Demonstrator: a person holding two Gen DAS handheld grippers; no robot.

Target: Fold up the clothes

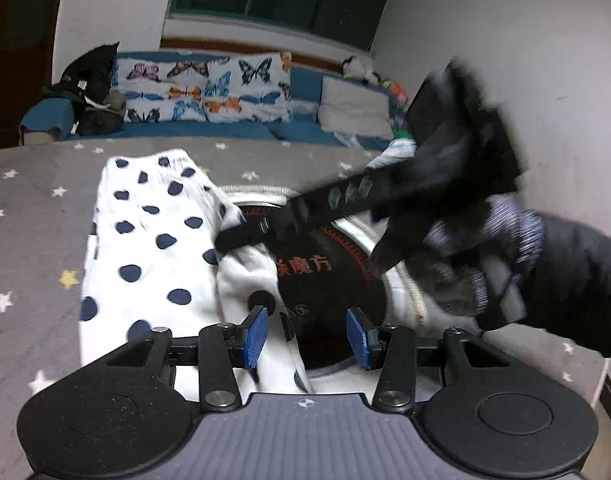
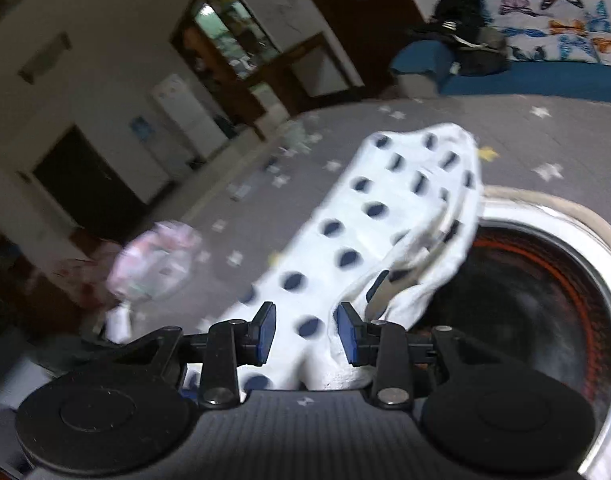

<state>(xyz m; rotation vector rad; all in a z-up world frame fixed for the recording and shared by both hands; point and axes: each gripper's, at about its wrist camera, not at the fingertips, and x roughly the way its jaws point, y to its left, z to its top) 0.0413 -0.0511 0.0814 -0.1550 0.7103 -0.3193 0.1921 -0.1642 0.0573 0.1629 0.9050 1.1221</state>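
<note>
White garment w/ navy polka dots (image 1: 145,248) lies partly folded on grey star-print surface (image 1: 33,216), its right edge draped over a round black cooktop (image 1: 333,280). Left gripper (image 1: 307,336) fingers apart, nothing pinched, cloth below. Right gripper (image 2: 305,334) fingers part-open over the dotted fabric, not clamping. Gloved hand (image 1: 485,256) holds right gripper.

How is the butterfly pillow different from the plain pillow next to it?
The butterfly pillow is covered in blue, orange and purple butterflies on white; the plain pillow is pale grey with no pattern. The butterfly pillow looks wider than the plain pillow. The butterfly pillow sits toward the left of the blue couch, the plain pillow toward the right. Both lean against the couch back.
</note>
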